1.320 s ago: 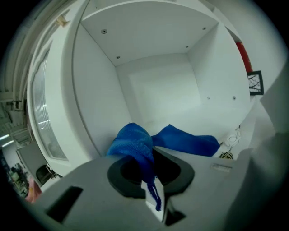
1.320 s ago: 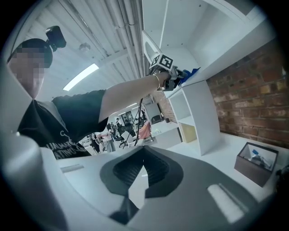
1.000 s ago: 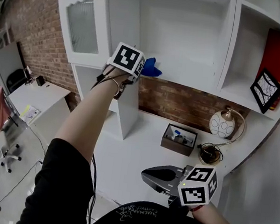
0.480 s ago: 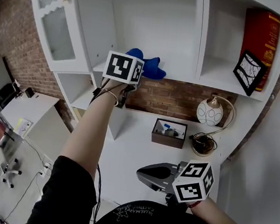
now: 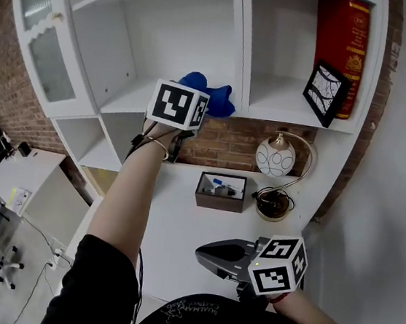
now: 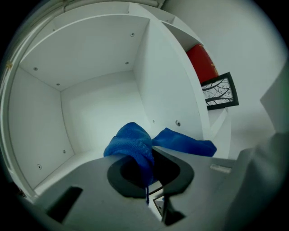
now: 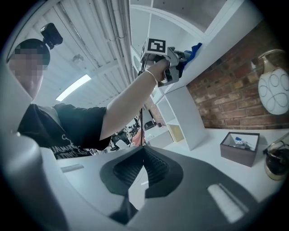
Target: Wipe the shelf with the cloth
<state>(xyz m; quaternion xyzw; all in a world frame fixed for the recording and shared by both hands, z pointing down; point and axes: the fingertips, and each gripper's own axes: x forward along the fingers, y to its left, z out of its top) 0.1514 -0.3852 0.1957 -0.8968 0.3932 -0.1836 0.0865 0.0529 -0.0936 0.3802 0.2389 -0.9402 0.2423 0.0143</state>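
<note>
A blue cloth (image 5: 211, 95) lies bunched on the white shelf (image 5: 128, 98), near the upright divider on its right. My left gripper (image 5: 196, 99) is raised to that shelf and is shut on the cloth. In the left gripper view the cloth (image 6: 132, 143) spills out of the left gripper (image 6: 151, 173) over the shelf floor (image 6: 86, 158), one end trailing right. My right gripper (image 5: 210, 254) hangs low above the desk, shut with nothing in it; the right gripper (image 7: 143, 173) shows its ribbed pads together.
The neighbouring compartment holds a red book (image 5: 341, 50) and a leaning framed picture (image 5: 324, 93). On the desk (image 5: 174, 220) below stand a round lamp (image 5: 274, 159) and a dark box (image 5: 221, 191). A glass cabinet door (image 5: 37, 49) is at the left.
My left gripper has slid the cloth rightward along the shelf toward the divider. The head view has swung, and the right gripper has stayed low and still.
</note>
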